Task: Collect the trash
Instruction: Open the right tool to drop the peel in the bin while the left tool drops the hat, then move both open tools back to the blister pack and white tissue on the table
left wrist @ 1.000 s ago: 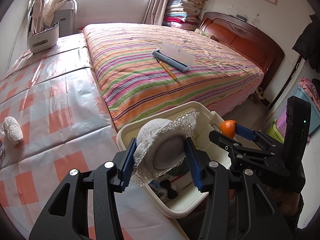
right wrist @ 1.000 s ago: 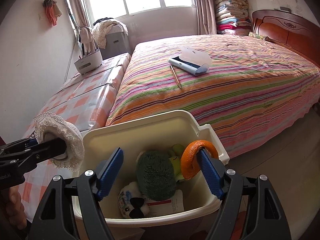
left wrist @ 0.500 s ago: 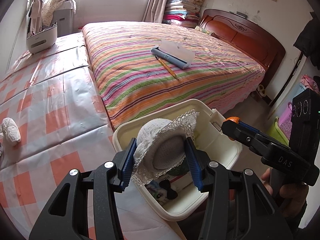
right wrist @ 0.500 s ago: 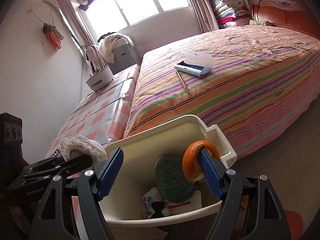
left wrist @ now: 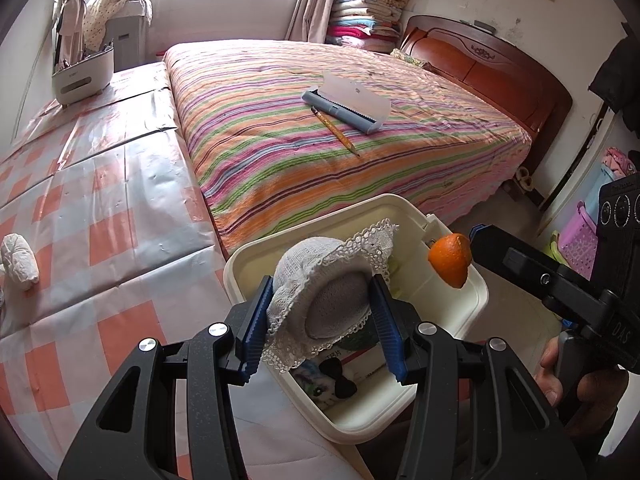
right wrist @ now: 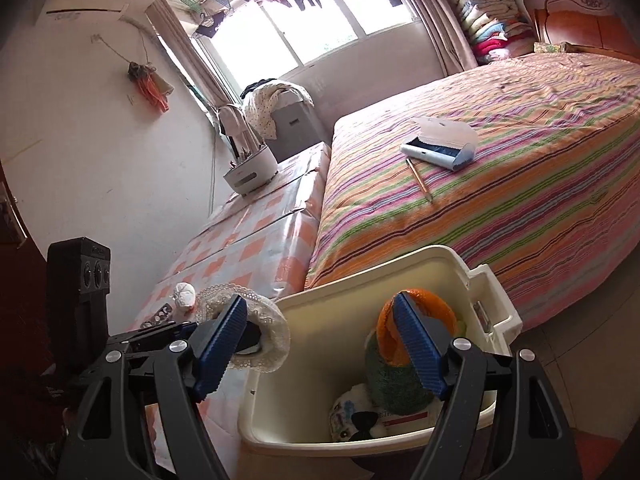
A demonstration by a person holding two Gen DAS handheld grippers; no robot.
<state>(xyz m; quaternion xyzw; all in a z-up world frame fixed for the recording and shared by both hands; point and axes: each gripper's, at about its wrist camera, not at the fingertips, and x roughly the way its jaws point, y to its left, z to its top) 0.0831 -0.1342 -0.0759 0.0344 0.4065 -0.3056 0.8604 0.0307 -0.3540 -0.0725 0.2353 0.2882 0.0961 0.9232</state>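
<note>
We are clamping a lace-edged white cap (left wrist: pixel 324 300) in our left gripper (left wrist: pixel 322 328) over the cream bin (left wrist: pixel 478 300), our right gripper (right wrist: pixel 320 344) spreading wide, orange peel (right wrist: pixel 416 320) sticking to its right finger, above the bin's far right.

Striped bed (left wrist: pixel 280 140) bearing pencil (left wrist: pixel 335 131), case (left wrist: pixel 346 103).

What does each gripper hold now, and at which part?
Left gripper clamps the lace-trimmed hat across its crown. Right gripper is wide open; orange peel clings to its right finger.
</note>
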